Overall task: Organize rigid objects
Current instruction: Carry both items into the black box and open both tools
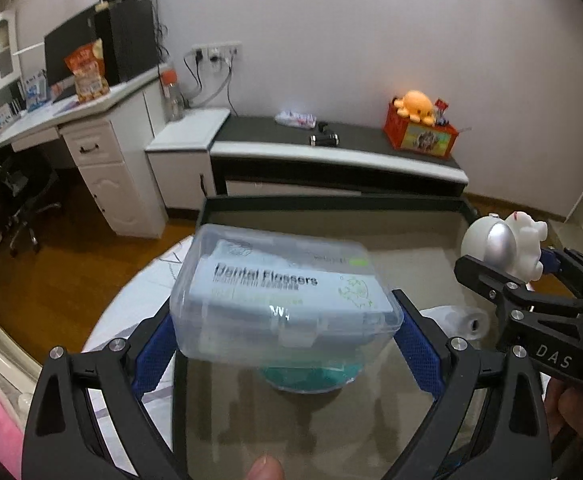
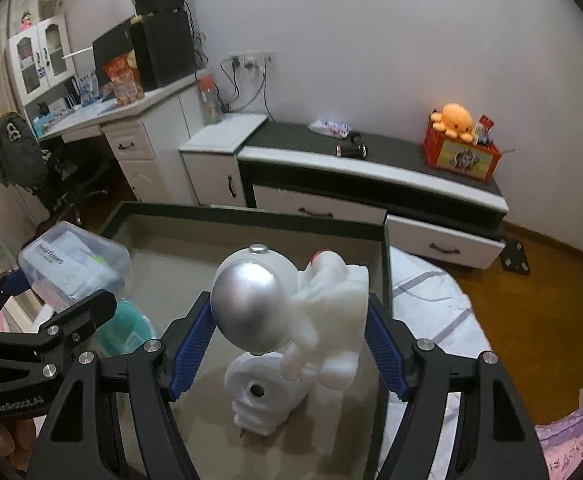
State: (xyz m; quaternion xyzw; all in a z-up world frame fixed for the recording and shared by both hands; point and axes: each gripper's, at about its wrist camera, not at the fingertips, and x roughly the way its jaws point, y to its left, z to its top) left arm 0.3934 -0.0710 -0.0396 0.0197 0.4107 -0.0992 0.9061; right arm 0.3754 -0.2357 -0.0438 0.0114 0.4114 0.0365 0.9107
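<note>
The left tongs point(image 1: 287, 320) stand wide apart and are clenched on a clear plastic floss box point(image 1: 283, 292): the blue pads point(image 1: 417, 344) press both short ends of the box, which hangs lifted and tilted between them, its "Dental Flossers" label facing up. Directly beneath these tongs a teal object point(image 1: 311, 378) lies inside a dark-rimmed tray point(image 1: 331, 200); what it is cannot be told.

The right tongs point(image 2: 291, 340) are spread about as wide and grasp a white astronaut figurine point(image 2: 323, 312) lying sideways, one pad against its silver visor point(image 2: 247, 308), the other against its body. Just below them a white roll point(image 2: 259, 396) lies in the same tray.

The two pairs of tongs hang side by side, near each other and apart, both over the tray, each load clear of its floor.
</note>
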